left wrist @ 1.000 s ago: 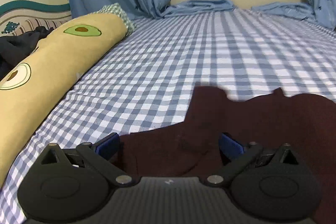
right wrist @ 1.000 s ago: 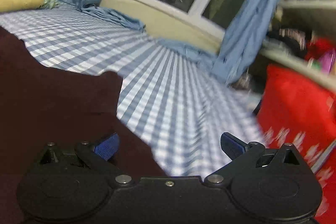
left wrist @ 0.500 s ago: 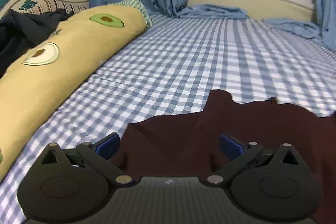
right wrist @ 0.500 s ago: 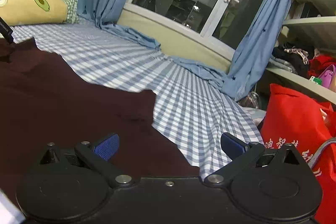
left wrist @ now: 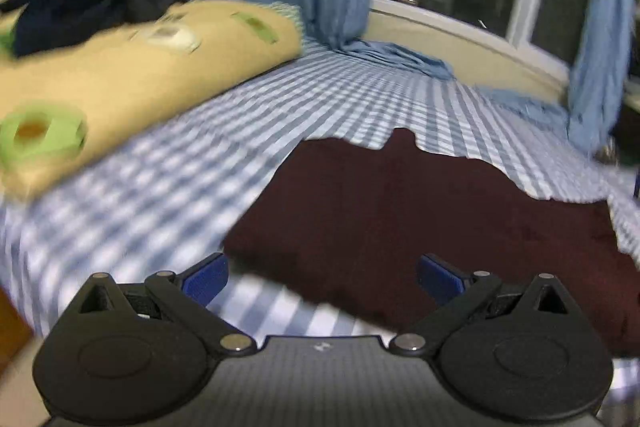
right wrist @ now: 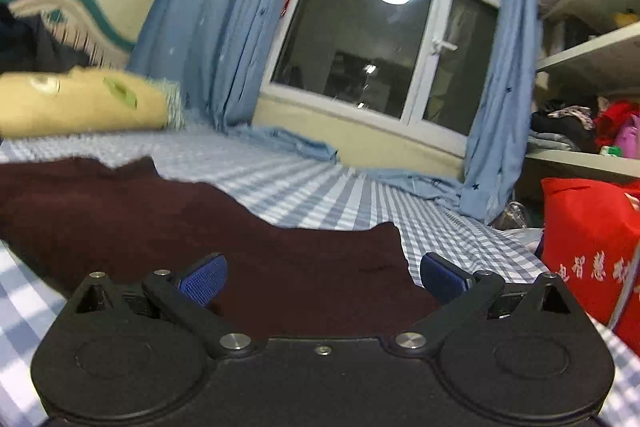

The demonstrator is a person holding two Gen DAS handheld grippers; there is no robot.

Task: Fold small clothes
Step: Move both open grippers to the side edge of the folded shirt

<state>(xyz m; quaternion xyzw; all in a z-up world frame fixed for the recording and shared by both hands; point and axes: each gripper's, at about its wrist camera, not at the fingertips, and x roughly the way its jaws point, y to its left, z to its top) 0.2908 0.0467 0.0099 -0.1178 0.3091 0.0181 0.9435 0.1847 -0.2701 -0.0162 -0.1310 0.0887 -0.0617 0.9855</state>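
On the checked bedsheet (left wrist: pixel 320 99), a dark maroon garment (left wrist: pixel 420 219) is spread flat. Both the left gripper (left wrist: pixel 322 277) and right gripper (right wrist: pixel 323 277) are held wide apart, empty, at its near edge. Matching corners should be pinched evenly before folding.

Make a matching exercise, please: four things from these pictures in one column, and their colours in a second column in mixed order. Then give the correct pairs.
Things
1. garment
2. long pillow
3. curtains
4. bag

Colours
A. plain light blue
B. red
C. dark maroon
D. yellow with green avocado prints

Pairs: 1-C, 2-D, 3-A, 4-B

The garment lies spread on the checked bedsheet. The bag stands beside the bed, seen only in the right wrist view.
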